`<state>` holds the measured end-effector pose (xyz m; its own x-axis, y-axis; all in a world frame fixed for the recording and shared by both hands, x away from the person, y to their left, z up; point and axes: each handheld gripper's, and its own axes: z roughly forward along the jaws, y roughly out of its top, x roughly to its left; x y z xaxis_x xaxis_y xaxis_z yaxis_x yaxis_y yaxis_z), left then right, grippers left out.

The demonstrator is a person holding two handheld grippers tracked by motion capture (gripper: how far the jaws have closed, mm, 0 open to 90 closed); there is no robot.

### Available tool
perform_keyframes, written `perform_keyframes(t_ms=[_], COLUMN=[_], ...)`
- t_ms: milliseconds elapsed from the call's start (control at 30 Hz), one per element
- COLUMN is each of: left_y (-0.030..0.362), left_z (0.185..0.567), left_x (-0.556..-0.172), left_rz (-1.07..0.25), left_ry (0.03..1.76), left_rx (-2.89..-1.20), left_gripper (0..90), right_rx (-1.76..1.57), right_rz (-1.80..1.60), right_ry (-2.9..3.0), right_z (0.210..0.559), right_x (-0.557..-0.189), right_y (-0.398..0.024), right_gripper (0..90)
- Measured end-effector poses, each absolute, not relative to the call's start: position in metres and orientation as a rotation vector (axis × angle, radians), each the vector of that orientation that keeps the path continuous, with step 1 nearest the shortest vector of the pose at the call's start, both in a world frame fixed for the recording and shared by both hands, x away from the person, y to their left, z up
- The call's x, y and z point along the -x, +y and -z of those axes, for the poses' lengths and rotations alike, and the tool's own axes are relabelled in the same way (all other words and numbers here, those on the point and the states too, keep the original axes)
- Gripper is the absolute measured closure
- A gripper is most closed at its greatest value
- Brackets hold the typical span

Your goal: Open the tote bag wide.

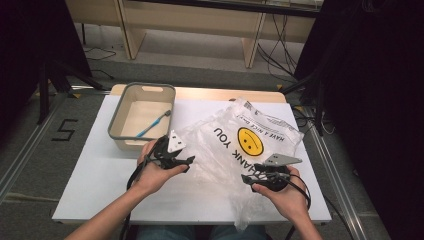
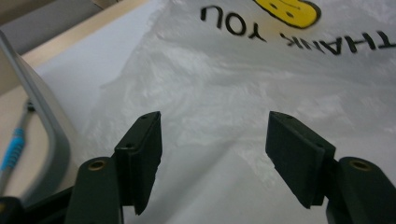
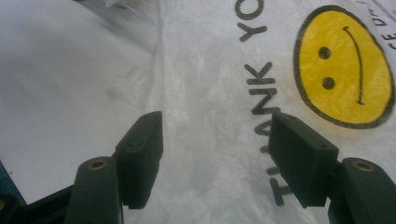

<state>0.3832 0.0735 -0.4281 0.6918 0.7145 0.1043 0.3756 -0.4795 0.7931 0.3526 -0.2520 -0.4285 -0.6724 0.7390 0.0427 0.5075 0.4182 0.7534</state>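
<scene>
A crumpled clear plastic bag with a yellow smiley face and "THANK YOU" print lies spread on the white table. My left gripper hovers at the bag's left edge with its jaws apart and nothing between them. In the left gripper view the gripper points across the bag. My right gripper sits at the bag's near right part, also open. In the right gripper view the gripper looks down on the bag beside the smiley face.
A grey bin stands at the back left of the table with a blue toothbrush lying inside. The left gripper view has the bin's rim and the toothbrush at its left edge. Bare table lies front left.
</scene>
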Motion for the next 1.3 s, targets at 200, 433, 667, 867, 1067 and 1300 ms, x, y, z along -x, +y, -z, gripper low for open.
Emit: perform_keyframes(t_ms=[200,433,667,867,1067,1300], left_y=[0.075,0.075,0.070,0.067,0.055,0.036], left_z=[0.446,0.462,0.467,0.467,0.468,0.468], left_x=[-0.369,-0.359,-0.358,-0.359,-0.361,-0.362], left_rz=[-0.497,-0.480,-0.487,-0.474,-0.473,-0.485], left_ry=[0.803,0.800,0.782,0.790,0.759,0.686], left_rx=[-2.145,-2.162,-2.176,-2.155,-2.145,-2.178], left_gripper=[36.9,36.5,36.4,42.3,61.8,79.6], right_rx=[-1.026,-0.995,-0.985,-0.973,-0.984,-0.984], right_rz=[-1.089,-1.065,-1.046,-1.020,-1.027,-1.017], right_ry=[2.437,2.465,2.475,2.488,2.477,2.482], right_z=[0.434,0.440,0.445,0.451,0.455,0.460], right_x=[-0.361,-0.369,-0.371,-0.373,-0.375,-0.377], right_y=[-0.234,-0.223,-0.217,-0.213,-0.213,-0.209], right_gripper=[35.2,35.2,35.4,36.2,38.6,46.1])
